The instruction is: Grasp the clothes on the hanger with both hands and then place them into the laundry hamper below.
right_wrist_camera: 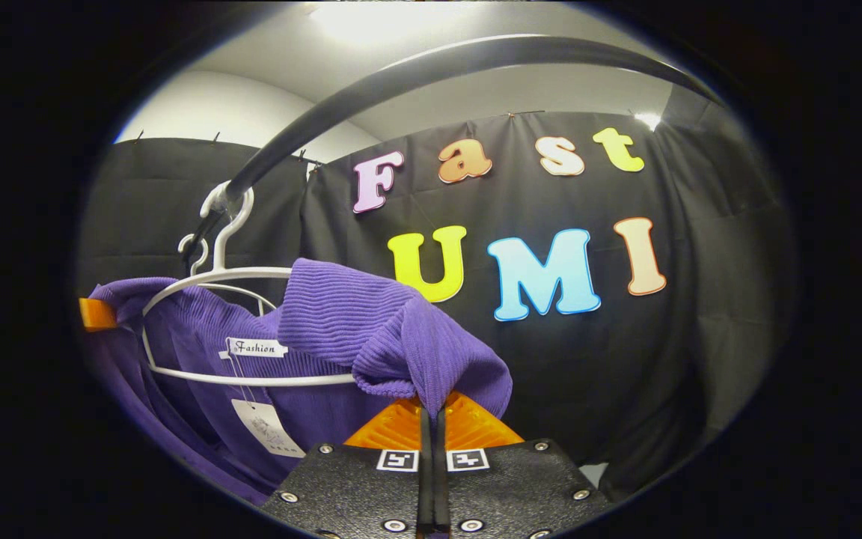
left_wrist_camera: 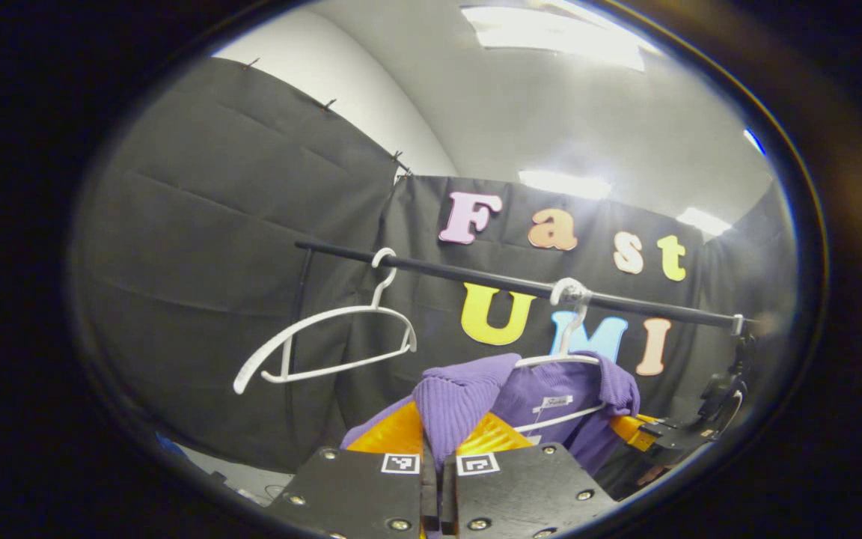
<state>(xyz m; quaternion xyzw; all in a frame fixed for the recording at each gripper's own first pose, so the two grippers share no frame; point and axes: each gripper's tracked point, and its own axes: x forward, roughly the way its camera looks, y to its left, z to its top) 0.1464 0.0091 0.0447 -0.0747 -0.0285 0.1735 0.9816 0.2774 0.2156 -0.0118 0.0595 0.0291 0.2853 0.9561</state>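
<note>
Purple knit top [left_wrist_camera: 551, 404]: hangs on a white hanger [left_wrist_camera: 562, 359] from the black rail [left_wrist_camera: 476, 278]; lower body cut off by the view edge. Left tongs [left_wrist_camera: 438, 442]: closed, pinching one shoulder fold. Right tongs [right_wrist_camera: 431, 408]: closed, pinching the other shoulder [right_wrist_camera: 401, 337]. Spare empty hanger [left_wrist_camera: 326, 337]: further along the rail, well apart, with open rail between.

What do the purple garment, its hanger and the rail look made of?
The purple garment looks like ribbed knit fabric, matte, with fine parallel ridges. Its hanger seems thin white plastic or coated wire, smooth and slightly glossy; which one is unclear. The rail looks like a black, probably metal, tube with faint sheen.
</note>
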